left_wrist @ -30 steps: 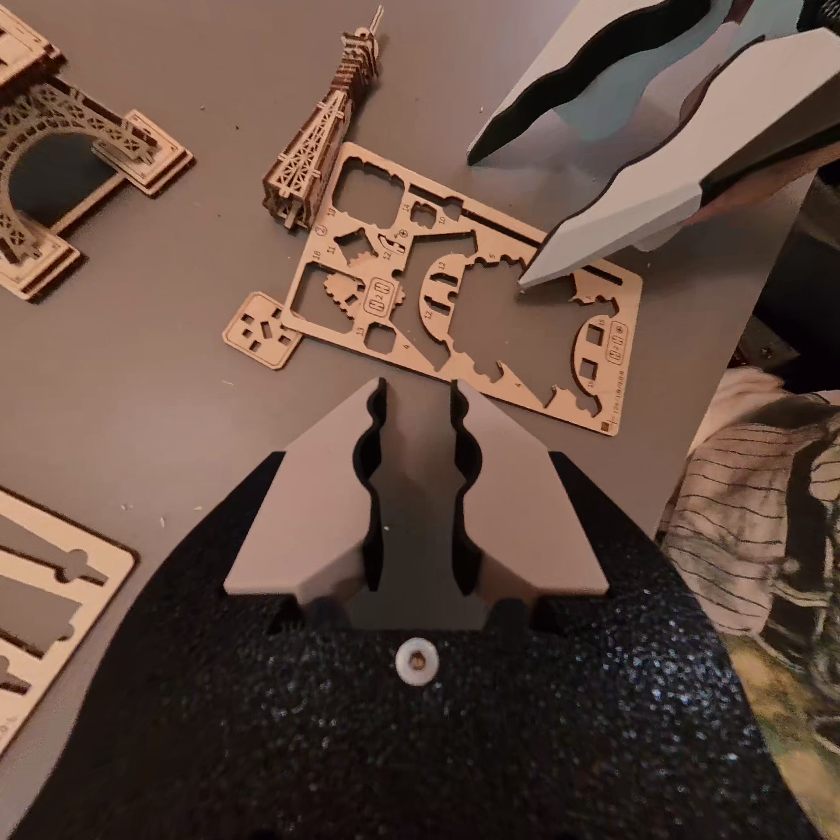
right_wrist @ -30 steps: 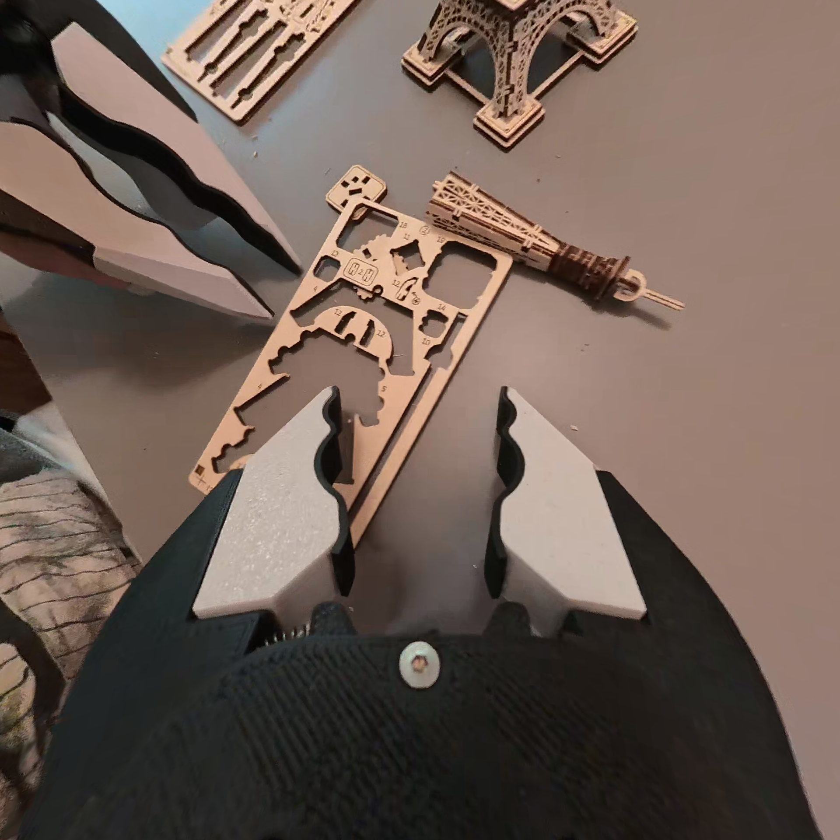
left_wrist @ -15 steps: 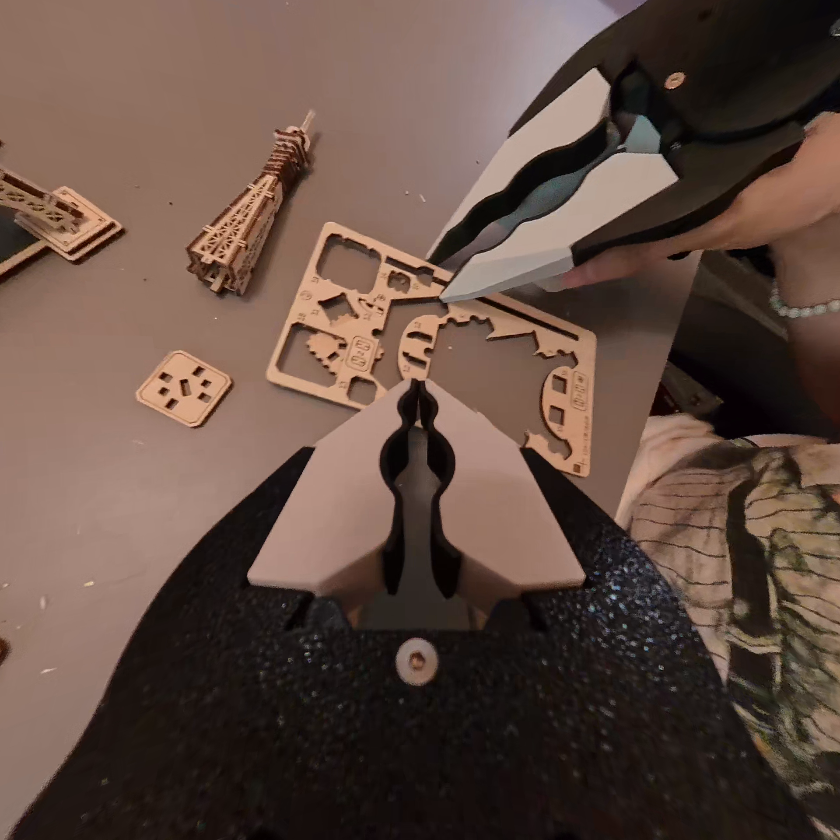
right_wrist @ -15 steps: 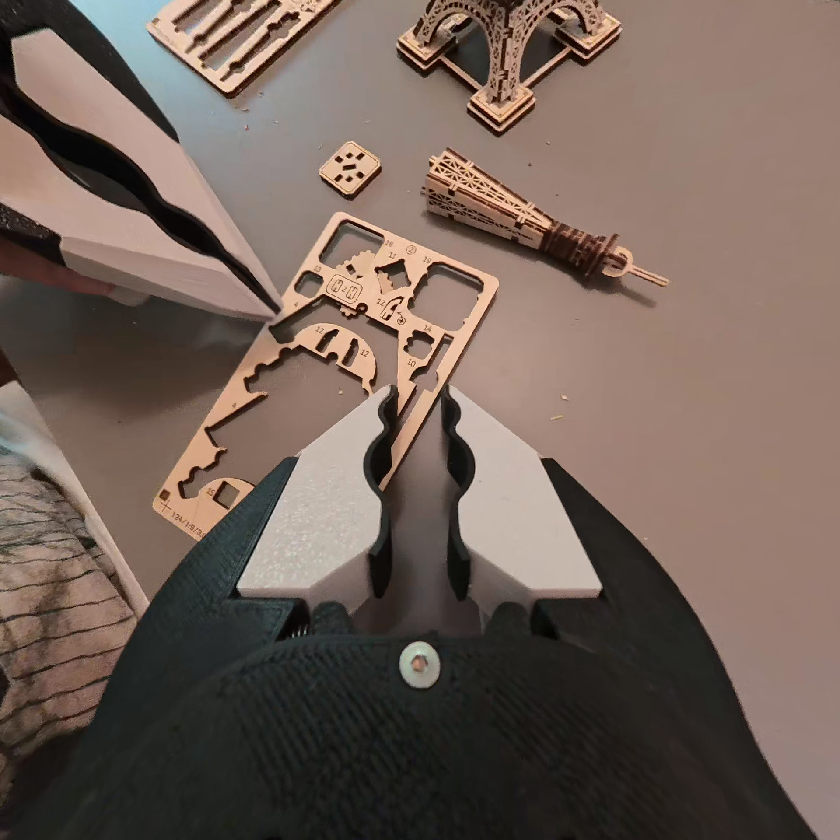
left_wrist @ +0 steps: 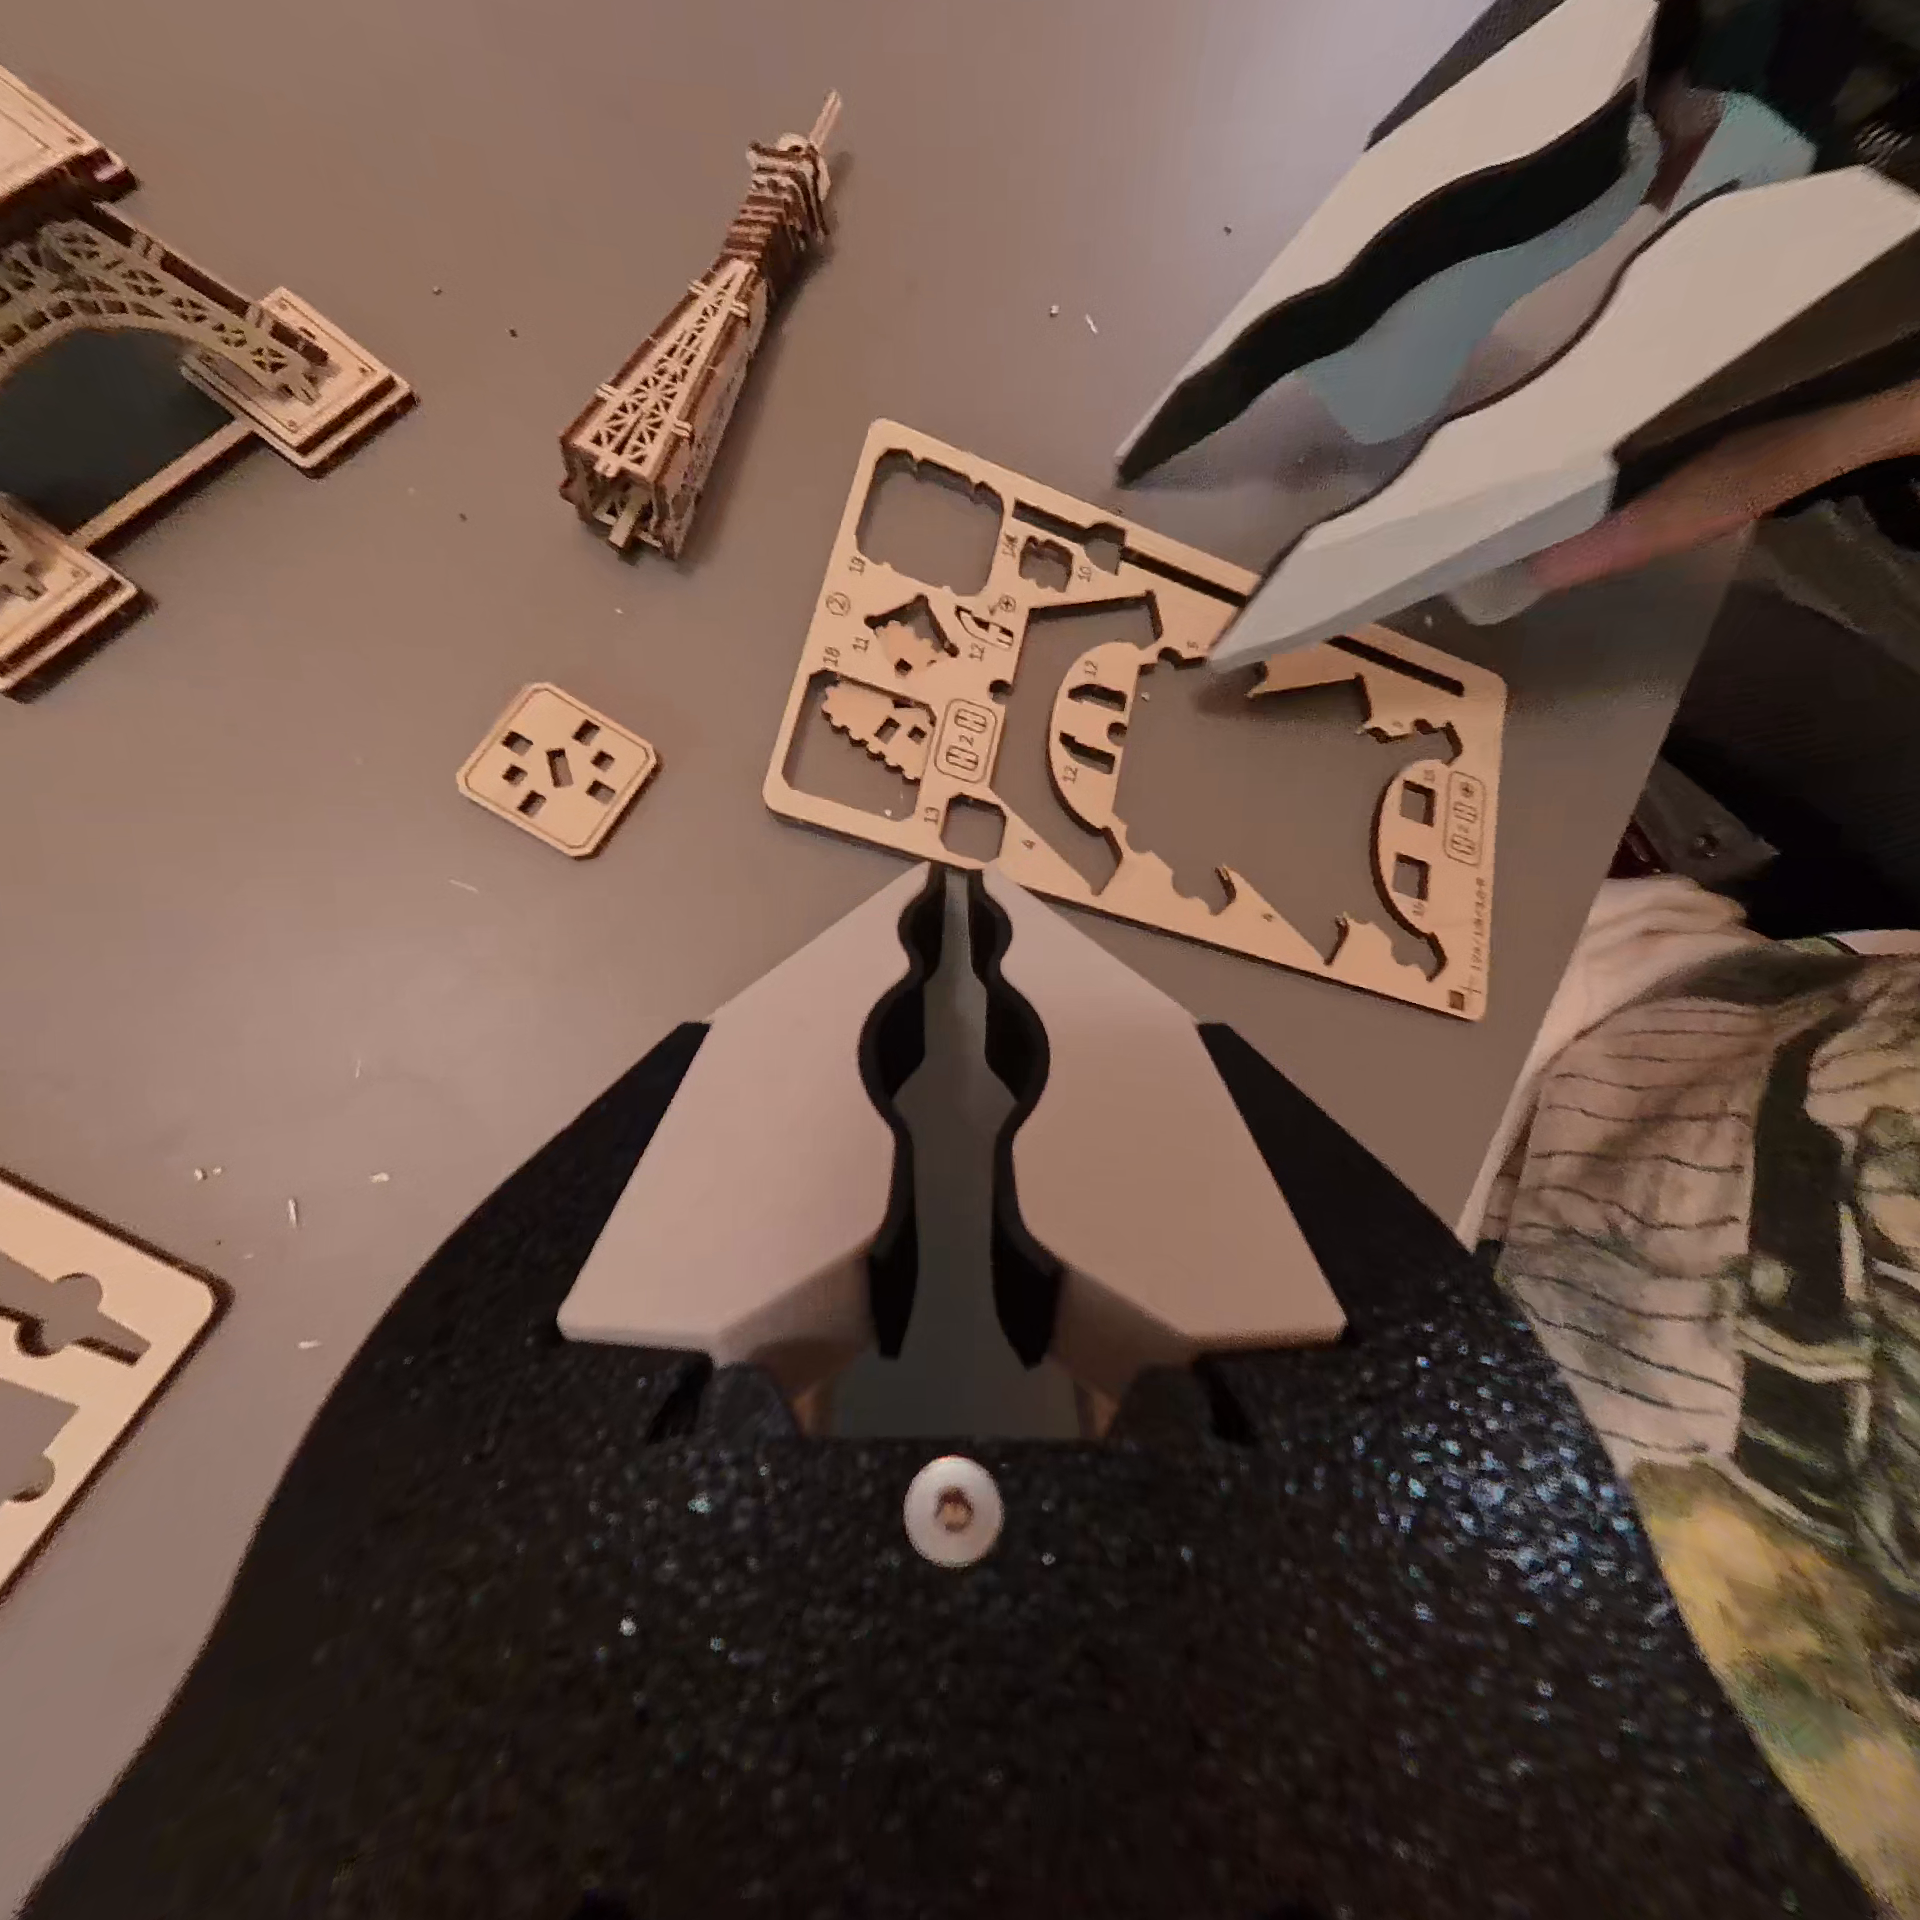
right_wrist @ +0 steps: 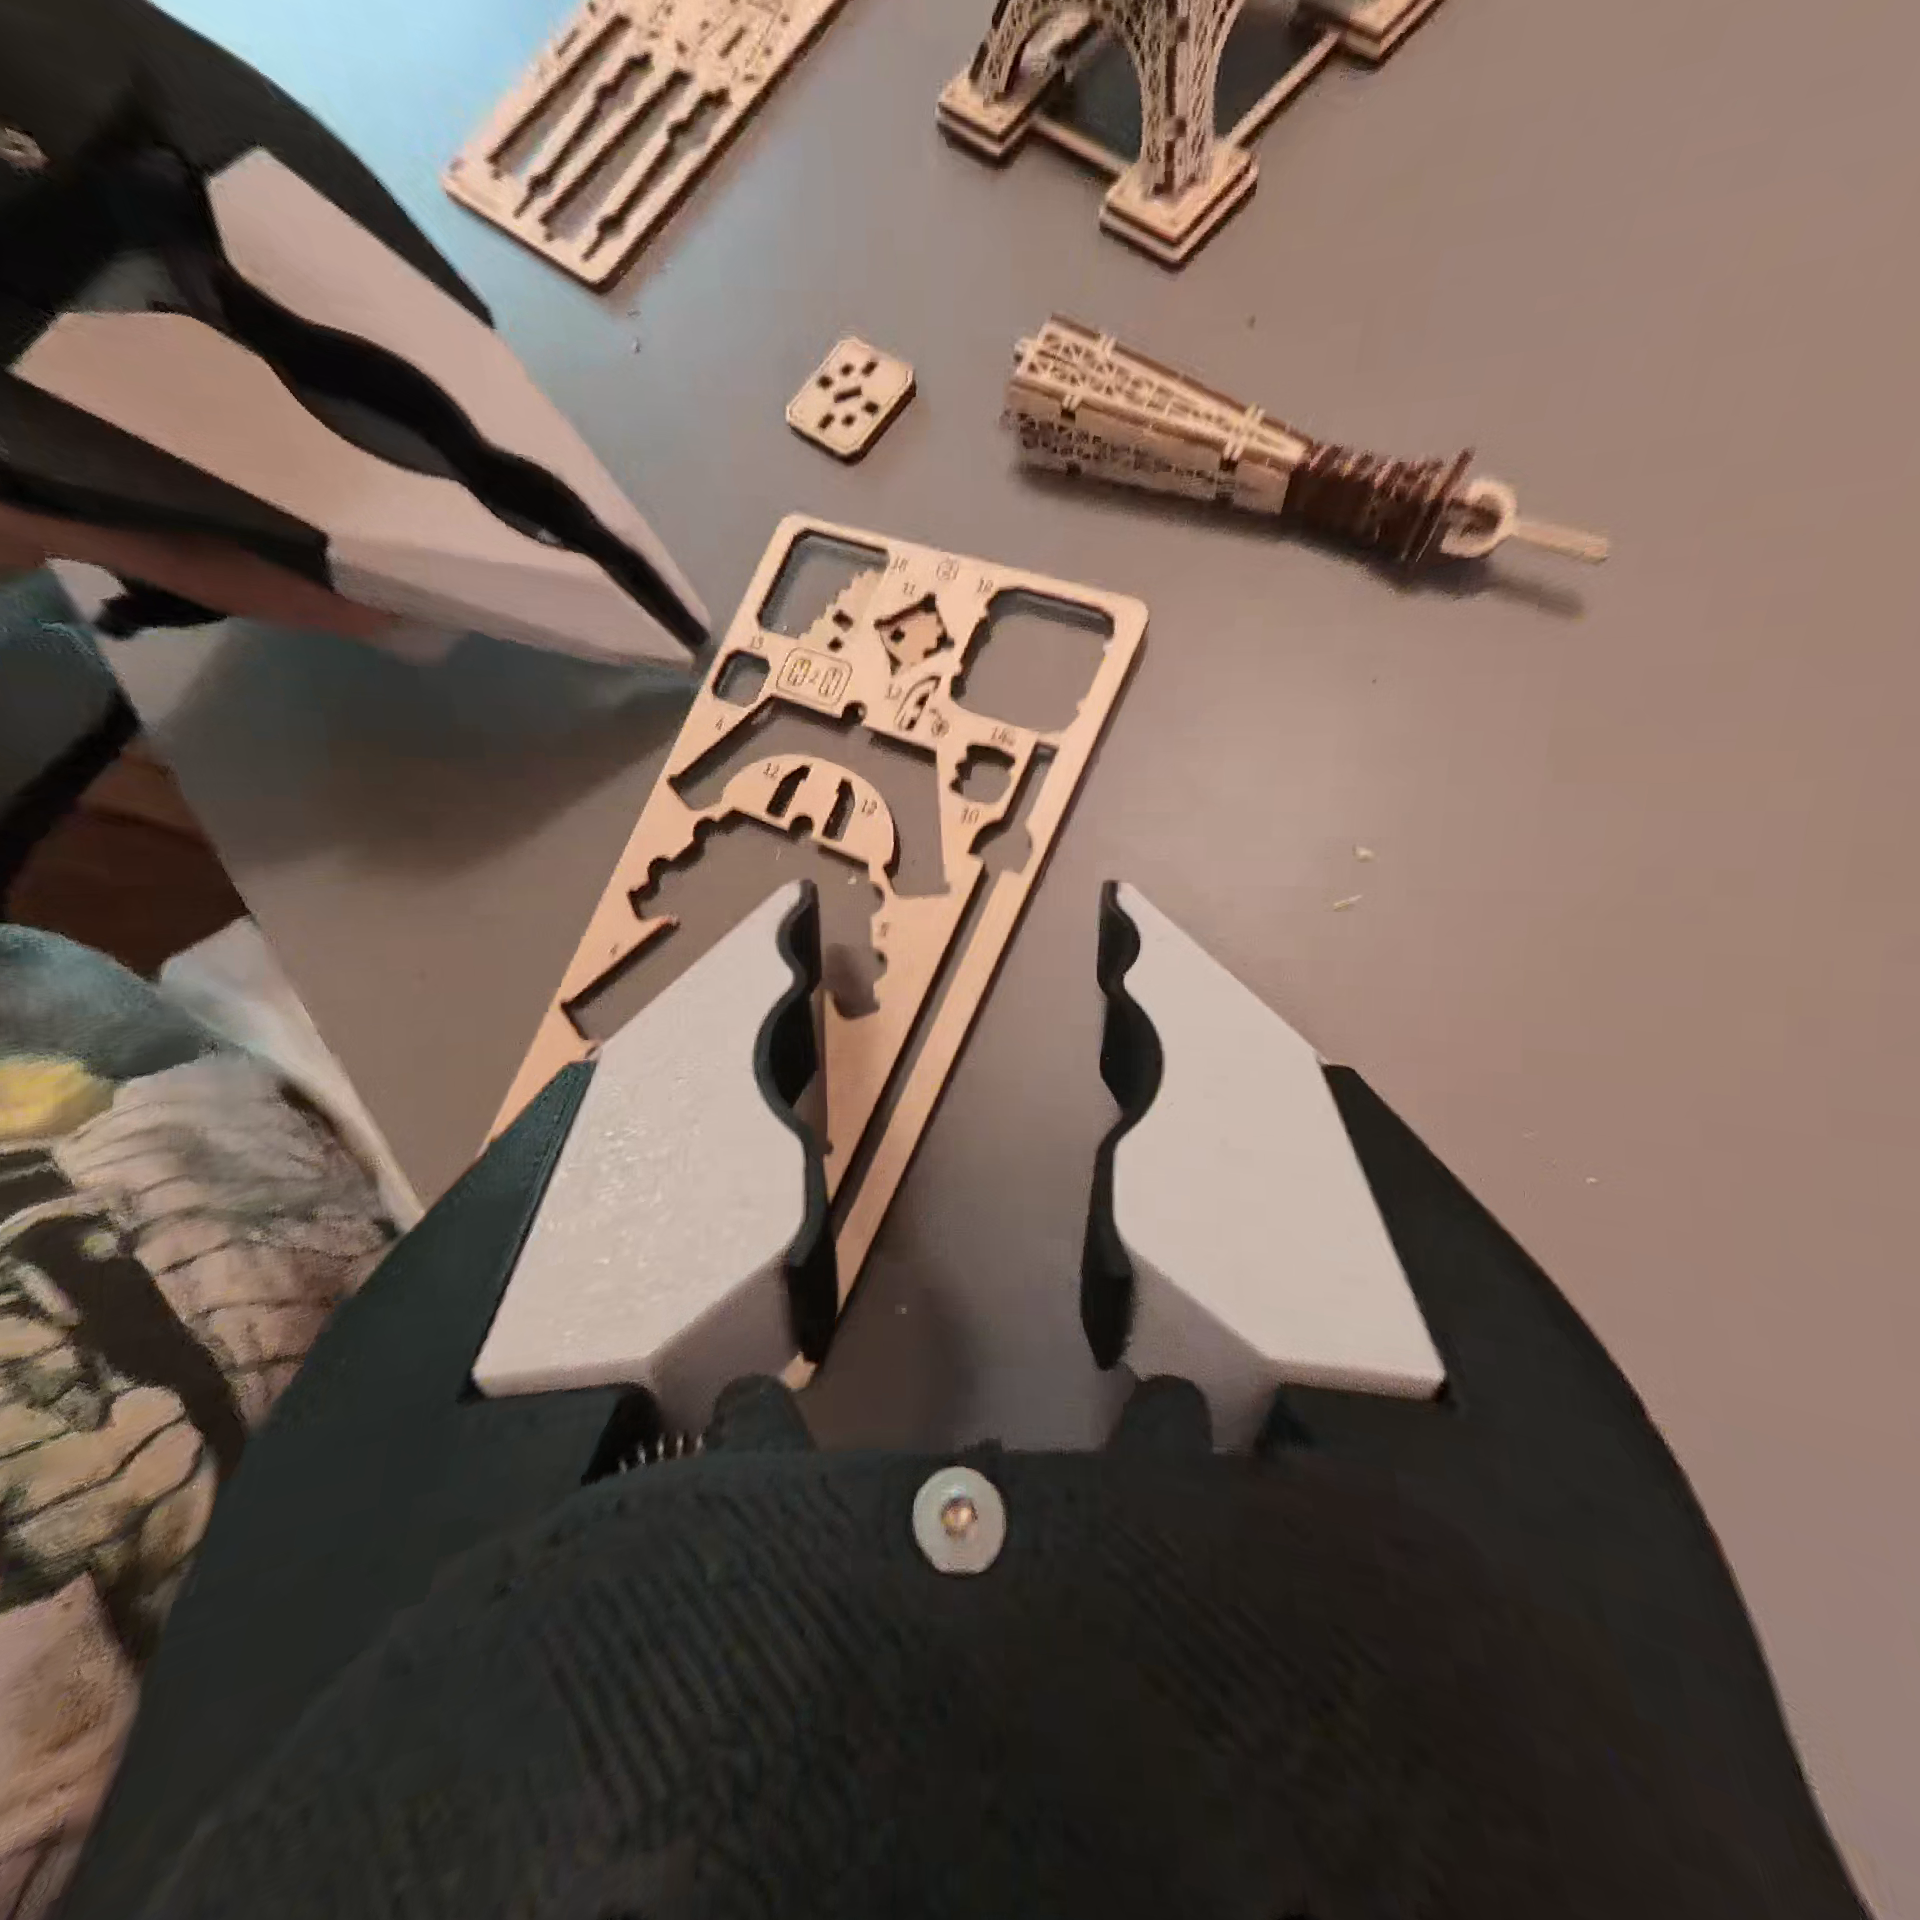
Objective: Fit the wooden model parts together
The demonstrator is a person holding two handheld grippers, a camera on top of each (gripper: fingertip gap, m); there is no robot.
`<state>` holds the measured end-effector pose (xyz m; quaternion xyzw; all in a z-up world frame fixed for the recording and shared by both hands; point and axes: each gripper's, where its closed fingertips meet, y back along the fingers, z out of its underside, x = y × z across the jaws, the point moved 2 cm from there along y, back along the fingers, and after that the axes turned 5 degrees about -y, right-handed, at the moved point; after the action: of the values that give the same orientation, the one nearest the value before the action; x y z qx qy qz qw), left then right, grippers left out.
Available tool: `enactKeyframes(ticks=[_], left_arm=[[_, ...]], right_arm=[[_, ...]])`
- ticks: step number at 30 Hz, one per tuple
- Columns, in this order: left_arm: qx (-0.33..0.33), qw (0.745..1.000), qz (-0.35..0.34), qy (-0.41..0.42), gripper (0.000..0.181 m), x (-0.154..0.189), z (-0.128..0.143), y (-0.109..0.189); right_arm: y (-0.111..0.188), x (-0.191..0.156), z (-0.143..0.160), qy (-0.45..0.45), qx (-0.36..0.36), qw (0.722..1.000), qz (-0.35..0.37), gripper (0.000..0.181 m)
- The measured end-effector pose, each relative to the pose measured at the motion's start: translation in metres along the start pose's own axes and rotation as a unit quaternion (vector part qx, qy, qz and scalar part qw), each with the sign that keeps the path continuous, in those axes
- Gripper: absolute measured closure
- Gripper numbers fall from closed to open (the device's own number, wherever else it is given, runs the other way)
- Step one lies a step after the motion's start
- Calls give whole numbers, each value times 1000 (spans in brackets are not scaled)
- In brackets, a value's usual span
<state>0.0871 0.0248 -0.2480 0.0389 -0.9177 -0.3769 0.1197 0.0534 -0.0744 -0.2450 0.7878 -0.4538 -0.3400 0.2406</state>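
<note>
**Wooden tower kit: parts on the table, handling notes**

Item 1. Small pale square plywood plate with cut slots [left_wrist: 557,770]. Lies flat and loose on the grey table [left_wrist: 312,987], between the spire section and the part sheet, touching neither. Judged very light, thin and stiff; likely to slide when nudged. Best taken by two opposite edges after tipping one edge up; the slotted middle looks easy to crack.

Item 2. Tapered lattice spire section of pale wood with a dark ringed top and thin mast [right_wrist: 1236,452]. Lies on its side, beyond the sheet. Judged light and fragile; hold the broad lattice end across its flat faces, never the mast.

Item 3. Arched lattice tower base on stepped square feet [right_wrist: 1143,135]. Stands upright at the far edge, well apart from the spire. Grip by a foot block, not the lattice.

Item 4. Flat rectangular laser-cut plywood part sheet, mostly emptied [left_wrist: 1132,727]. Lies near the table edge. Thin bridges would snap under twist. A second emptied sheet [right_wrist: 623,135] lies farther off.

Item 5. Left gripper [left_wrist: 948,883]. Tips nearly together with only a slit between, holding nothing, hovering just short of the sheet's near edge.

Item 6. Right gripper [right_wrist: 961,899]. Jaws spread wide, empty, poised over the sheet's long side; one fingertip [left_wrist: 1236,649] hangs over the sheet.
</note>
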Motion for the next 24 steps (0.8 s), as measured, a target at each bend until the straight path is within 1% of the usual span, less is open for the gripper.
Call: enactKeyframes(ticks=[2, 6, 7, 8, 12, 14, 17, 19, 21, 23, 24], left_arm=[[1, 1000, 5, 2, 179, 2, 2, 3], [0, 1000, -7, 10, 178, -3, 6, 6], [5, 1000, -8, 13, 178, -4, 5, 6], [9, 1000, -9, 15, 178, -5, 5, 7], [13, 1000, -24, 4, 178, -12, 3, 11], [14, 999, -29, 2, 178, -15, 4, 13], [22, 999, -36, 6, 178, -21, 3, 16], [24, 999, -40, 6, 178, -25, 3, 19], [25, 998, -52, 2, 178, -32, 4, 22], [27, 998, -64, -4, 178, -39, 5, 26], [29, 997, -70, -7, 177, -43, 5, 28]], right_arm=[[-5, 0, -1, 25, 4, 999, 34, 130], [-9, 0, 1, 84, -25, 993, 80, 131], [-10, 2, 0, 95, -25, 991, 91, 136], [-11, -2, 0, 101, -24, 991, 81, 145], [-11, -2, 0, 108, -17, 991, 77, 147], [-8, 3, 0, 107, -9, 990, 89, 147], [6, 11, -7, 97, 22, 989, 106, 147], [23, 23, -17, 78, 56, 988, 121, 147], [46, 45, -22, 55, 75, 984, 150, 147], [67, 77, -25, 31, 93, 975, 197, 147], [73, 92, -22, 17, 87, 974, 208, 147]])
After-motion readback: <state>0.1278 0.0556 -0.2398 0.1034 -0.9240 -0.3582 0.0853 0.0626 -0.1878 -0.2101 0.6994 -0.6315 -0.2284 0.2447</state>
